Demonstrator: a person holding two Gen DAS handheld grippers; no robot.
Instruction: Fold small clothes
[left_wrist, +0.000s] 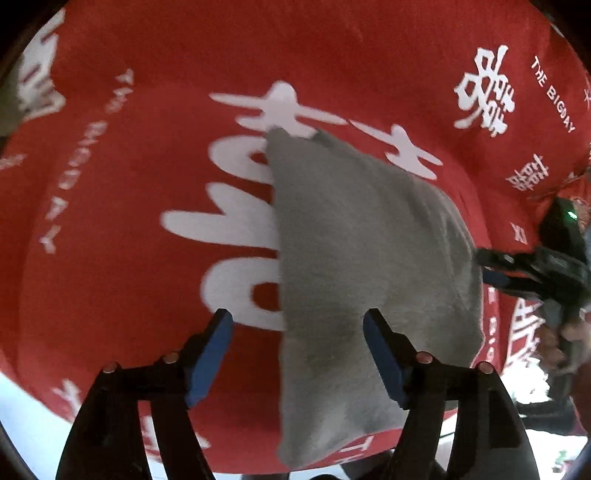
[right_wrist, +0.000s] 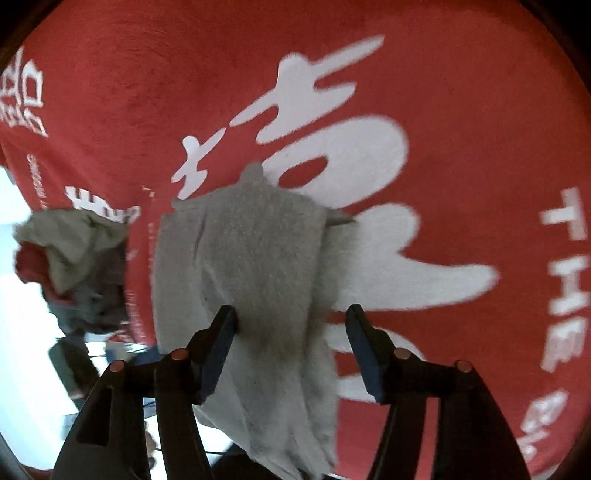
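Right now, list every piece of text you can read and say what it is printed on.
"THE BIGDAY": white letters on the red cloth, at the upper right of the left wrist view.
"THE": white on the same cloth, at the right edge of the right wrist view; the letters after it are blurred.
Large white Chinese characters: unreadable.
Grey garment: no text.

Both views are evenly lit and fairly bright, with strong fisheye bending and black corners. The red cloth (left_wrist: 147, 184) is sharp near the centre, and its white lettering smears toward the rim. In the right wrist view, white glare burns out at 8 o'clock.
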